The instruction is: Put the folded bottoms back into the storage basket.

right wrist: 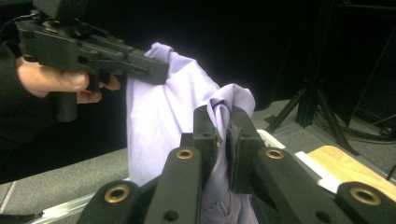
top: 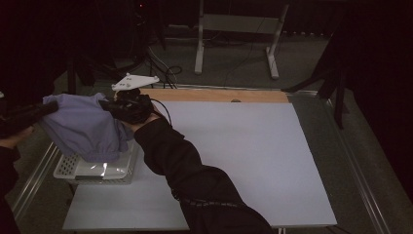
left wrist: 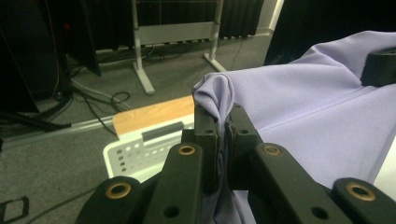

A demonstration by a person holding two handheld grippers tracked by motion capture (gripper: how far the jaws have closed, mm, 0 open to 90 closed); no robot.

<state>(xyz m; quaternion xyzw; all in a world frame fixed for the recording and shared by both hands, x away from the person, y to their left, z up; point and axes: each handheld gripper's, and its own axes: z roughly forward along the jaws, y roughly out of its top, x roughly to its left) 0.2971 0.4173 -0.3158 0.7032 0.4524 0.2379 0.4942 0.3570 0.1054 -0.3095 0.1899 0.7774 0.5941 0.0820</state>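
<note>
At the left of the high view, the right hand-held gripper (top: 108, 105) and the left hand-held gripper (top: 51, 108) are each clamped on an edge of the lilac cloth (top: 85, 127), which hangs spread between them above a white perforated basket (top: 68, 169) at the tabletop's (top: 234, 161) lower-left corner. A dark-sleeved forearm (top: 180, 165) reaches diagonally from the bottom centre; a pale metal frame (top: 238, 29) stands on the floor beyond.

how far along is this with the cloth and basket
Done: both tongs, left and right, are shut on the purple cloth. In hand: it hangs between them above the white basket. Left: laying it on the white table, probably.
</note>
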